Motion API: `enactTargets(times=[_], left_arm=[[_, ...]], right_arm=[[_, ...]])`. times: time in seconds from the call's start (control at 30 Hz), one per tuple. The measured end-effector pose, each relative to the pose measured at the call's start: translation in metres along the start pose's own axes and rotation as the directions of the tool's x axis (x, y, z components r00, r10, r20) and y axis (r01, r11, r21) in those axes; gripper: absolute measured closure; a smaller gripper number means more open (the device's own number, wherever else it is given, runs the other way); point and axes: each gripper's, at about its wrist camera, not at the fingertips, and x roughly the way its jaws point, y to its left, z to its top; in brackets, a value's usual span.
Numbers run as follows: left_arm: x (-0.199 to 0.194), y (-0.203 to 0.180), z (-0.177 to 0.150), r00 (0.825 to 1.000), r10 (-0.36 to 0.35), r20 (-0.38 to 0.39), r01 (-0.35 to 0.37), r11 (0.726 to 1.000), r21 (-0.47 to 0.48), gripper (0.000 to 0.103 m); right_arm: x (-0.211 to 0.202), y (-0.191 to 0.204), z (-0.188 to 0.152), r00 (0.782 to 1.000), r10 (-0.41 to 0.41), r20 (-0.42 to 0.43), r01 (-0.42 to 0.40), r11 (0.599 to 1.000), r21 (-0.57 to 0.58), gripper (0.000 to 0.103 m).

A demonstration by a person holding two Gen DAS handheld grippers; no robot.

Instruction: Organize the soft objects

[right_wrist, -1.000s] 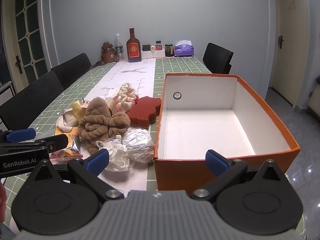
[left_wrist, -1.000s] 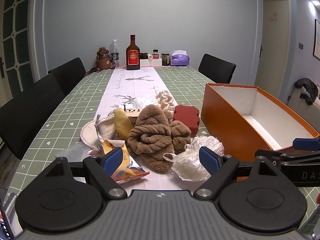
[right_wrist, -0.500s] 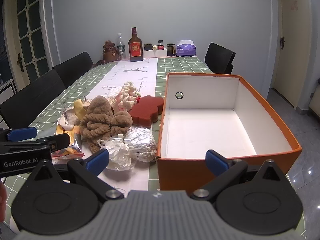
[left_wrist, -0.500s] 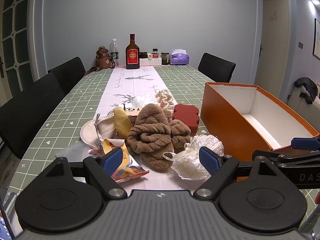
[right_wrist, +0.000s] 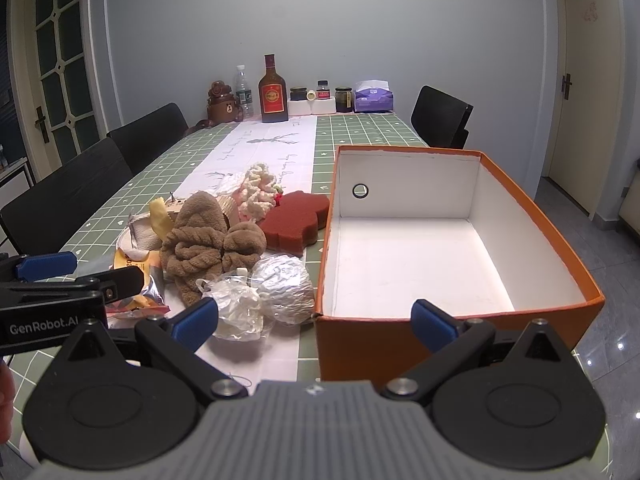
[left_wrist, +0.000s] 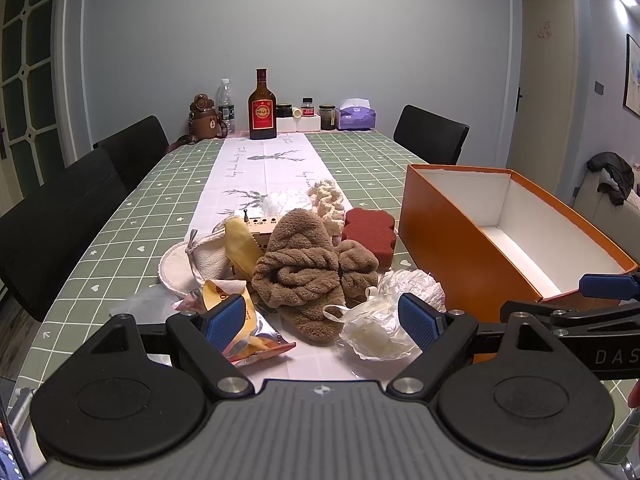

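A pile lies mid-table: brown fuzzy slippers (left_wrist: pixel 308 276) (right_wrist: pixel 204 240), a red sponge (left_wrist: pixel 370 230) (right_wrist: pixel 298 222), a cream knitted piece (left_wrist: pixel 328 204) (right_wrist: pixel 260 192), a white mesh ball (left_wrist: pixel 412 286) (right_wrist: pixel 284 284), a crumpled plastic bag (left_wrist: pixel 372 332) (right_wrist: pixel 236 308), a round cream pad (left_wrist: pixel 180 264) and a yellow cloth (left_wrist: pixel 240 248). An empty orange box (left_wrist: pixel 448 240) (right_wrist: pixel 400 340) stands to the right. My left gripper (left_wrist: pixel 322 322) is open, just short of the pile. My right gripper (right_wrist: pixel 316 318) is open before the box's near wall.
A snack wrapper (left_wrist: pixel 248 332) lies at the pile's near left. A brown bottle (left_wrist: pixel 262 108), water bottle (left_wrist: pixel 226 104), bear flask (left_wrist: pixel 202 120), jars and tissue box (left_wrist: pixel 356 116) stand at the far end. Black chairs (left_wrist: pixel 60 216) line the left side; one (left_wrist: pixel 434 134) stands far right.
Both grippers have shifted only slightly; the view has tilted a little. Nothing on the table has moved.
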Motion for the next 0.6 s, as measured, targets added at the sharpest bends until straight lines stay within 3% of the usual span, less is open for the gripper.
enactTargets(times=[0.6], left_arm=[[0.0005,-0.0026,0.0003,1.0,-0.003,0.001,0.003,1.0,0.003,0.002]], right_arm=[[-0.0004,0.0008,-0.0001,1.0,0.002,-0.005,-0.002,1.0,-0.004,0.003]])
